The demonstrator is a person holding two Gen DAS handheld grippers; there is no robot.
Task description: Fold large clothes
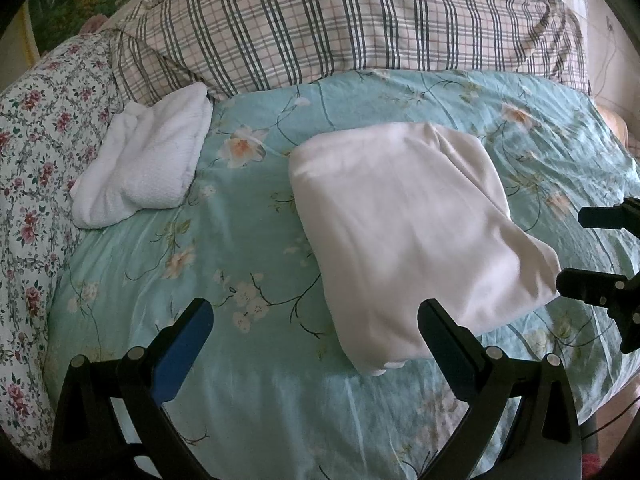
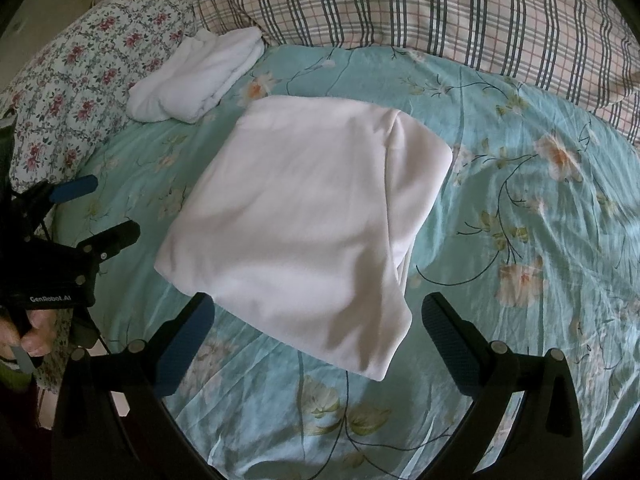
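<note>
A pale pink folded garment [image 1: 404,232] lies flat on the teal floral bedspread [image 1: 248,360]; it also shows in the right wrist view [image 2: 296,216]. My left gripper [image 1: 316,320] is open and empty, hovering just in front of the garment's near left edge. My right gripper [image 2: 318,316] is open and empty, hovering over the garment's near corner. The right gripper also shows at the right edge of the left wrist view [image 1: 580,248], and the left gripper at the left edge of the right wrist view [image 2: 108,208].
A folded white textured cloth [image 1: 144,156] lies at the back left of the bedspread, also in the right wrist view [image 2: 200,80]. A plaid quilt [image 1: 340,24] is piled along the back. A rose-print cover [image 1: 36,160] lies at the left.
</note>
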